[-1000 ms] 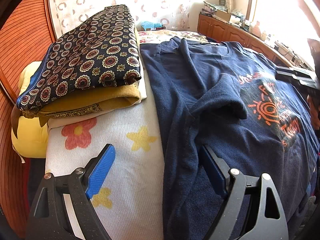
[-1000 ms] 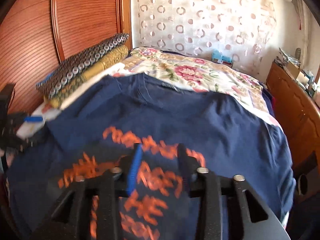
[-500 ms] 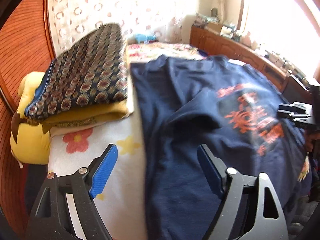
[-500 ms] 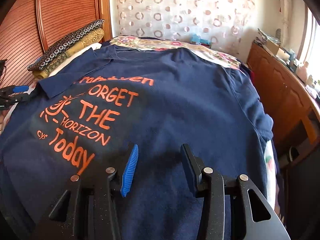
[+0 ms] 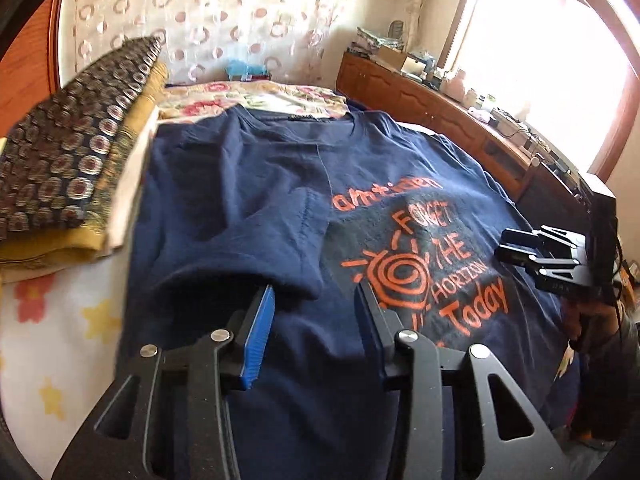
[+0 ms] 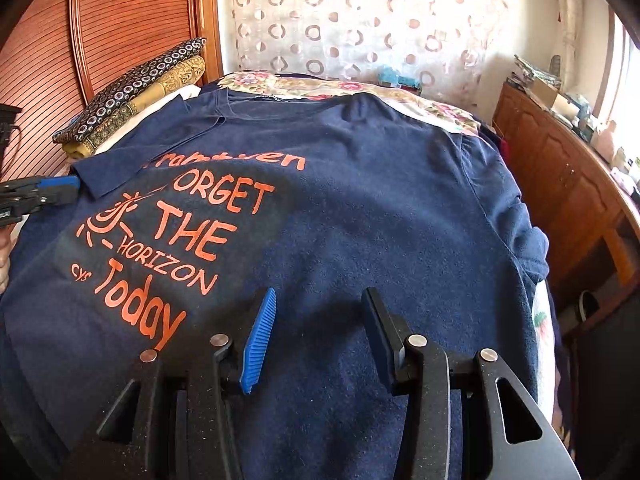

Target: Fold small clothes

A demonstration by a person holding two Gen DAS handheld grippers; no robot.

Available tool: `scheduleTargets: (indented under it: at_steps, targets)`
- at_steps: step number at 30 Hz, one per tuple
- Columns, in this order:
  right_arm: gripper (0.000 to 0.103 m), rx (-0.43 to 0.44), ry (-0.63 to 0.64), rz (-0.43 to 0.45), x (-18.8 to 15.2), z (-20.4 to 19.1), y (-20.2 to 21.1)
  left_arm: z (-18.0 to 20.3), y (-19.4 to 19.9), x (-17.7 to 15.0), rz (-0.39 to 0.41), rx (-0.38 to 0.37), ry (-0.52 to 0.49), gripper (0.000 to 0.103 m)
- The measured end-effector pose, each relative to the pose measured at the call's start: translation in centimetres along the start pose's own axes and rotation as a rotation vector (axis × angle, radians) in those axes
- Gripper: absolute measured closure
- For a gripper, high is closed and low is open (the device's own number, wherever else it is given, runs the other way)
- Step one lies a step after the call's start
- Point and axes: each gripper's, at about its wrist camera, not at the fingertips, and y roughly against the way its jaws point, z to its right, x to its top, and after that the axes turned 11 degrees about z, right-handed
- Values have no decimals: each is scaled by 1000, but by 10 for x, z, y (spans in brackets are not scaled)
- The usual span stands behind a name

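Observation:
A navy T-shirt [image 5: 240,184] with an orange print lies flat on the bed, its left sleeve [image 5: 256,248] folded in over the chest. My left gripper [image 5: 314,292] hovers over the shirt just below that sleeve's hem. Its jaws are closing, with only the flat shirt beneath them and nothing pinched. My right gripper [image 6: 320,294] stands open above the lower right part of the T-shirt [image 6: 380,208], holding nothing. In the right wrist view the left gripper [image 6: 40,194] sits by the folded sleeve [image 6: 120,168]. The right gripper [image 5: 516,246] also shows at the left wrist view's right edge.
A stack of folded patterned cloths [image 5: 68,160] lies left of the shirt against the wooden headboard [image 6: 120,20]. A floral bedspread [image 5: 256,100] shows beyond the collar. A star-print blanket [image 5: 52,320] covers the bed's left edge. A cluttered wooden cabinet [image 6: 560,184] runs along the right.
My left gripper has swung right from the star-print blanket onto the shirt, and its jaws have narrowed. The right gripper moved toward the shirt's lower right, then held still.

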Motion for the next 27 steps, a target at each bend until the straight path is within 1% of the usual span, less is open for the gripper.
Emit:
scheduleTargets:
  at_steps: [2, 3, 4, 5, 6, 7, 14, 17, 18, 19, 20, 21, 22, 24, 27]
  targets:
    - [57, 0, 0, 1, 0, 1, 1, 1, -5, -1, -15, -6, 11, 62]
    - [57, 1, -1, 1, 0, 1, 1, 2, -8, -1, -24, -12, 13, 68]
    - [57, 2, -2, 1, 0, 1, 2, 2, -9, -1, -28, -16, 12, 77]
    - [57, 3, -4, 2, 0, 2, 3, 4, -10, -1, -28, -21, 11, 83]
    - [57, 3, -4, 2, 0, 2, 3, 6, -9, -1, -28, -28, 10, 92]
    - [57, 3, -4, 2, -1, 2, 3, 8, -7, -1, -25, -41, 12, 94]
    - [57, 4, -3, 2, -1, 3, 3, 26, 19, -4, -17, -91, -9, 95]
    - [57, 5, -4, 2, -1, 3, 3, 29, 25, -4, -8, -60, -32, 95]
    - [57, 5, -3, 2, -1, 3, 3, 29, 24, -4, -5, -26, -44, 94]
    - [57, 4, -3, 2, -1, 3, 3, 27, 23, -4, -5, 17, -55, 92]
    - [57, 5, -4, 2, -1, 3, 3, 24, 21, -4, -9, 33, -51, 88]
    - [57, 5, -3, 2, -1, 3, 3, 19, 17, -5, -20, 29, -25, 79]
    - [57, 5, -3, 2, -1, 3, 3, 15, 14, -5, -33, 22, 1, 72]
    - [57, 6, -3, 2, -1, 3, 3, 7, 8, -6, -51, 16, 40, 66]
    - [57, 6, -3, 2, -1, 3, 4, 4, 1, -6, -44, 15, 51, 64]
